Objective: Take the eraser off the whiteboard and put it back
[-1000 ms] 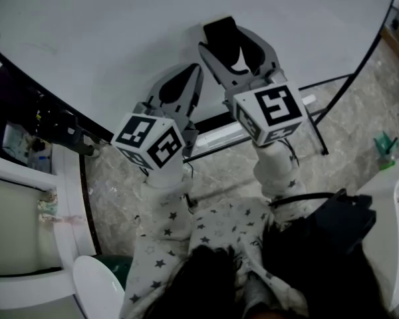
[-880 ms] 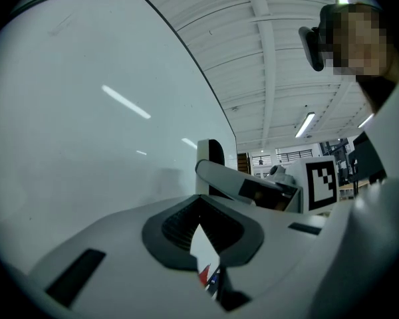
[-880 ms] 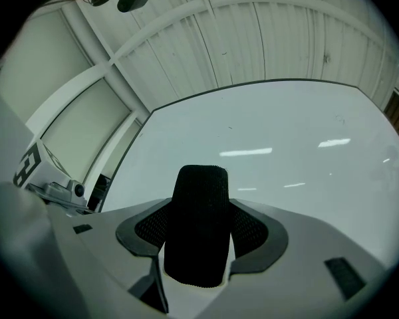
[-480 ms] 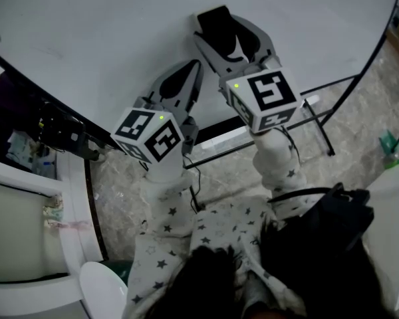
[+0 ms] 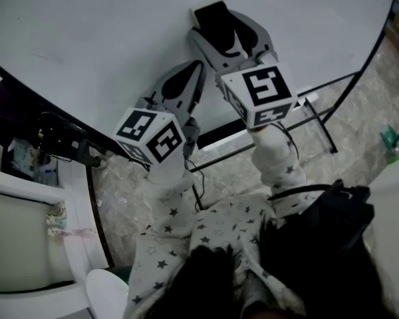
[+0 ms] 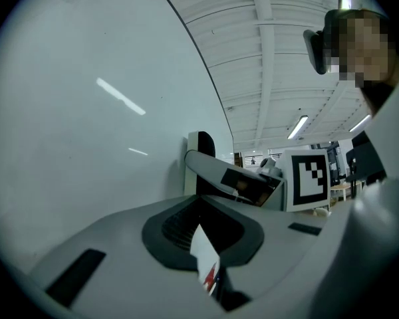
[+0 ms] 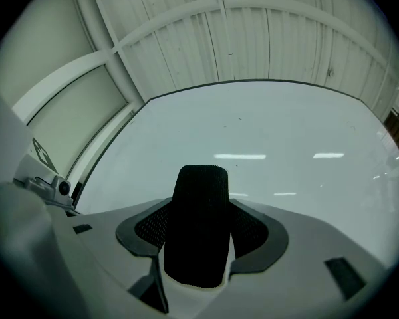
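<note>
Right tongs [image 5: 221,30], grasping the eraser [image 5: 213,17], are edging slightly further up the whiteboard [image 5: 106,32] than a second ago. Left tongs [image 5: 193,72] are idling, clenched shut. Put-back probably starting.

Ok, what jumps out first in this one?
The black eraser clamped in the right gripper, held up at the big whiteboard. Just left of it in the head view, the left gripper points at the board, shut and empty.
</note>
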Action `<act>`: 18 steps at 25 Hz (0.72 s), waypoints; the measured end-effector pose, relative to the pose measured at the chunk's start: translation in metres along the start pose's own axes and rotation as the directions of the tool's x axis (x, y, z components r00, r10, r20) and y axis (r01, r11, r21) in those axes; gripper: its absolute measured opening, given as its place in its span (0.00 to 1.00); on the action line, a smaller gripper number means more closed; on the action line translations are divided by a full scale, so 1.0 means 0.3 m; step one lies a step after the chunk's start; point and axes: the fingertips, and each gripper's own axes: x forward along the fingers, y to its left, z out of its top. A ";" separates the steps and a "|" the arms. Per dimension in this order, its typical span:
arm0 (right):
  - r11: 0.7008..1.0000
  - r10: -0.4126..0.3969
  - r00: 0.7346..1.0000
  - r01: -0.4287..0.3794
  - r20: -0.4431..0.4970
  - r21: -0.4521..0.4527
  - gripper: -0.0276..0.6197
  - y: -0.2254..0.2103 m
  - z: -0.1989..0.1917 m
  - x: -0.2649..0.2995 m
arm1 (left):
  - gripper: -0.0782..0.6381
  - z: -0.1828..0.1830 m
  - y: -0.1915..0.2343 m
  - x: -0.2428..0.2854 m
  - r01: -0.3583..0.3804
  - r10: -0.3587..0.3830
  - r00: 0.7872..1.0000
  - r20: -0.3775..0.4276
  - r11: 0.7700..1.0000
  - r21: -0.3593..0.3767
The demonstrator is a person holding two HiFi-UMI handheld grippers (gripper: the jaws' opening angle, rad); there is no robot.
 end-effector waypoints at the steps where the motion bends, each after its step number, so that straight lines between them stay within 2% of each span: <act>1: 1.000 -0.007 1.000 0.007 0.000 -0.005 0.44 -0.003 0.000 -0.001 | 0.11 0.002 -0.002 0.002 0.003 -0.003 1.000 0.001 1.000 0.001; 6: 0.999 -0.033 0.999 0.033 -0.003 -0.031 0.44 -0.010 -0.006 -0.006 | 0.11 -0.002 -0.002 0.010 0.009 -0.009 1.000 0.004 1.000 0.000; 14: 0.998 -0.025 1.000 0.024 -0.011 -0.055 0.44 -0.001 -0.010 0.007 | 0.11 -0.004 -0.003 0.014 0.017 -0.017 1.000 -0.003 1.000 -0.007; 18: 1.000 -0.013 1.000 0.013 -0.005 -0.025 0.45 0.001 -0.009 0.012 | 0.11 -0.001 -0.004 0.011 0.014 -0.014 1.000 -0.007 1.000 -0.006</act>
